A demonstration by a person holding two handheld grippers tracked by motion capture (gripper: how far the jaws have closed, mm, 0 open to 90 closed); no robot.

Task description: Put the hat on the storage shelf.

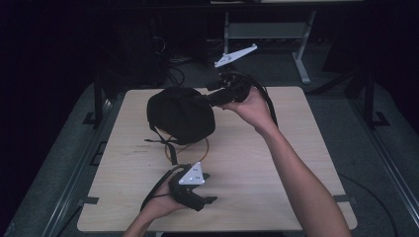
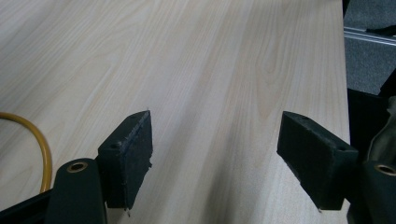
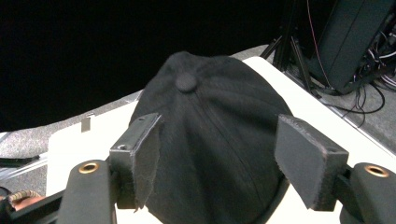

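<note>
The right gripper [image 3: 217, 161] is hovering at the black cap [image 3: 210, 135], fingers open, gripping nothing. Closing carelessly, it is risking sliding the cap across the counter [image 1: 247, 163]; the left gripper [image 2: 217, 161] is idling, fingers open

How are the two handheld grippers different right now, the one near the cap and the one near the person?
The right gripper is raised at the far side of the table, aimed at the black cap, which lies between its open jaws untouched. The left gripper sits low at the table's near edge, its jaws wide over bare wood beside a yellow cable. Both have black padded jaws and a grey plate.
</note>
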